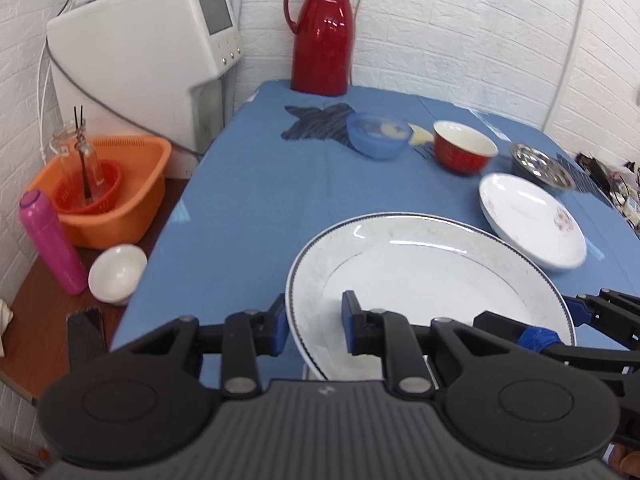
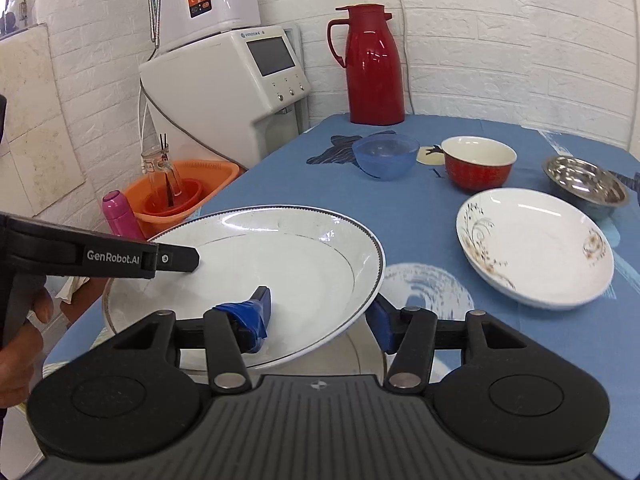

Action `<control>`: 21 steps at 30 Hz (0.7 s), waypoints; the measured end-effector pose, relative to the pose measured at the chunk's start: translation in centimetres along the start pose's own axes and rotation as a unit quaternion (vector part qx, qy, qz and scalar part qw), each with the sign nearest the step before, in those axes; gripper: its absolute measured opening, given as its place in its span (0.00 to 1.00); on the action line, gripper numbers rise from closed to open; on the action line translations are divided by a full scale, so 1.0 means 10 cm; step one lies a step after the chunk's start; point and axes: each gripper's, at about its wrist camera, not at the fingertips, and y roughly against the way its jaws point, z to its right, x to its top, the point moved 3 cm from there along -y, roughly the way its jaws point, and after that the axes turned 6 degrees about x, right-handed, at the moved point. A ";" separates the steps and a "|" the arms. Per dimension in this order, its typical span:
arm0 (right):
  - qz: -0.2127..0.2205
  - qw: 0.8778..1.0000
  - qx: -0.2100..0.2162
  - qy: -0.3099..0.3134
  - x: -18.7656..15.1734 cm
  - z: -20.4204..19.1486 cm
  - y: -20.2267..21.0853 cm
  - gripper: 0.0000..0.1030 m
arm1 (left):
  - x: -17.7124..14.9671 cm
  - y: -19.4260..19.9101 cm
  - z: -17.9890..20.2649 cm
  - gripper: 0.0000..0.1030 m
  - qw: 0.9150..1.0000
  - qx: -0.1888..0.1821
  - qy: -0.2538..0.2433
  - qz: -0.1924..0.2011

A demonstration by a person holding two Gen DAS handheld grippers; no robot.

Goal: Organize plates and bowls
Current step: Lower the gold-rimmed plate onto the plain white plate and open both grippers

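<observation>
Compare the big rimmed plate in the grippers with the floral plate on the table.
The big plate has a dark dotted rim line; the floral plate carries brown flower sprigs. The big plate is lifted and tilted, straddled by the left gripper and right gripper; the floral plate rests on the blue tablecloth. The big plate looks wider. Both are white and empty.

White brick-pattern walls (image 2: 500,40) meet in a corner behind the blue-covered table (image 2: 304,184); a brown side counter (image 1: 36,312) sits alongside.

Right gripper (image 2: 318,314) jaws astride large white plate (image 2: 280,264) rim, floral plate (image 2: 536,248) beside
</observation>
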 end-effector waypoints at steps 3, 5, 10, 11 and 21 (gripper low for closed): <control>-0.006 1.000 -0.012 -0.010 -0.20 -0.05 0.04 0.38 | -0.20 0.04 0.05 0.17 1.000 0.008 -0.013 -0.003; -0.010 1.000 -0.011 -0.023 -0.29 -0.05 0.04 0.38 | -0.27 0.01 0.04 0.17 1.000 0.009 -0.012 -0.009; -0.004 1.000 -0.016 -0.027 -0.40 -0.07 0.00 0.38 | -0.37 -0.08 0.01 0.18 1.000 0.007 -0.004 -0.005; -0.001 0.999 -0.017 -0.027 -0.42 -0.08 0.00 0.38 | -0.38 -0.09 0.00 0.19 1.000 0.003 0.000 -0.003; 0.029 0.996 0.003 -0.082 -0.46 0.04 0.07 0.38 | -0.40 -0.09 -0.06 0.51 0.999 -0.032 0.018 0.011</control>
